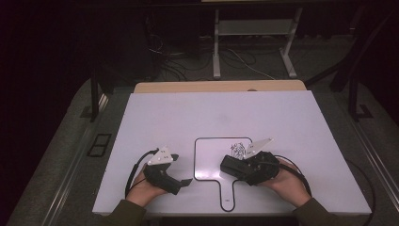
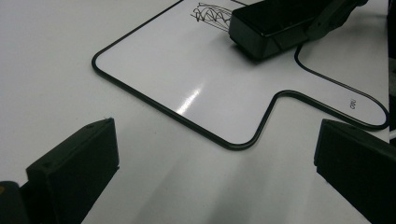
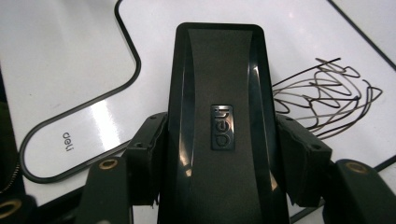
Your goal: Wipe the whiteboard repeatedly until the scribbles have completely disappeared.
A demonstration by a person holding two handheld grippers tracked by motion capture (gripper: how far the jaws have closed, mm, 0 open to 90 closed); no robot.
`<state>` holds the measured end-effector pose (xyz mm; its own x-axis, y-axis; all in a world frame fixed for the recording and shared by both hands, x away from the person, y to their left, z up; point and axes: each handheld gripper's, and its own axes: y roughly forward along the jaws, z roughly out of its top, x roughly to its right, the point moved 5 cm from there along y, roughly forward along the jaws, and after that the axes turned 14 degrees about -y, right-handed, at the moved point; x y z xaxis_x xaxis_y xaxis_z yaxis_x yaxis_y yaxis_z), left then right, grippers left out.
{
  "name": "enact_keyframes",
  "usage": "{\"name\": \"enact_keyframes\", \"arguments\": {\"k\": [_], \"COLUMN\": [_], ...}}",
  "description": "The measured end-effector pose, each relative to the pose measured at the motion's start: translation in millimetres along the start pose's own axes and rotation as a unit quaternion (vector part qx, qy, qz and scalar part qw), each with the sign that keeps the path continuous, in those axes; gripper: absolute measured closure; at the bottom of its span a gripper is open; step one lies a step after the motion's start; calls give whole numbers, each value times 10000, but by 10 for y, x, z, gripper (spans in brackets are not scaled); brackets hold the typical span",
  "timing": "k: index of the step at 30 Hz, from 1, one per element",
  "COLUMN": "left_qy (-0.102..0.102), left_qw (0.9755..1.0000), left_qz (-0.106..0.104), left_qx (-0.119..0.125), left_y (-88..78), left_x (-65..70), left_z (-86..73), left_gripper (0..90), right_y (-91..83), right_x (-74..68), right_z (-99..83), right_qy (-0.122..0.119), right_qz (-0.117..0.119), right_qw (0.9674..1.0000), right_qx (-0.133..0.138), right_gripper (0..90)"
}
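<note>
Table point(image 1: 155, 117): white top, with a person's forearms entering from the near edge. Board point(image 1: 211, 155): a small whiteboard with a black rim and a short handle pointing toward the person; it lies flat at the near centre of the table, between the two grippers. Right gripper point(image 1: 237, 165): held over the board's right part, jaws clamped on the two long sides of the eraser point(image 3: 219, 112). The eraser is a black block with a raised logo on its back; it rests on the board. Left gripper point(image 1: 186, 182): rests on the table just left of the board's handle, jaws wide apart with nothing between them. Scribble point(image 3: 327, 100): black marker lines on the board, just beside the eraser's far end.
</note>
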<state>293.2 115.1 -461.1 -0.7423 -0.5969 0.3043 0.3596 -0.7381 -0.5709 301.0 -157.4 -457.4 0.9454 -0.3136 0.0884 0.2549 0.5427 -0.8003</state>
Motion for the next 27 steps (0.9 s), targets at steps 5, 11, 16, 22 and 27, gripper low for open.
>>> {"name": "enact_keyframes", "arguments": {"k": [5,11,16,22,27], "left_qy": [-5,-22,1,19,47], "left_qw": [10000,10000,10000,10000,10000], "left_qz": [-25,-23,6,19,20], "left_qx": [8,23,-7,-9,24], "left_y": [-4,-7,-17,-12,-15], "left_x": [-4,-14,-14,-6,-4], "left_z": [-2,5,-1,5,16], "left_gripper": [0,0,0,0,0], "right_y": [-55,-118,-170,-198,-212], "right_x": [34,103,207,295,417], "right_z": [7,11,28,50,68], "right_qy": [-1,98,141,171,251], "right_qz": [5,-10,-104,-166,-205], "right_qw": [10000,9999,9996,9995,9991], "right_qx": [50,139,211,212,266], "right_gripper": [385,385,385,385,385]}}
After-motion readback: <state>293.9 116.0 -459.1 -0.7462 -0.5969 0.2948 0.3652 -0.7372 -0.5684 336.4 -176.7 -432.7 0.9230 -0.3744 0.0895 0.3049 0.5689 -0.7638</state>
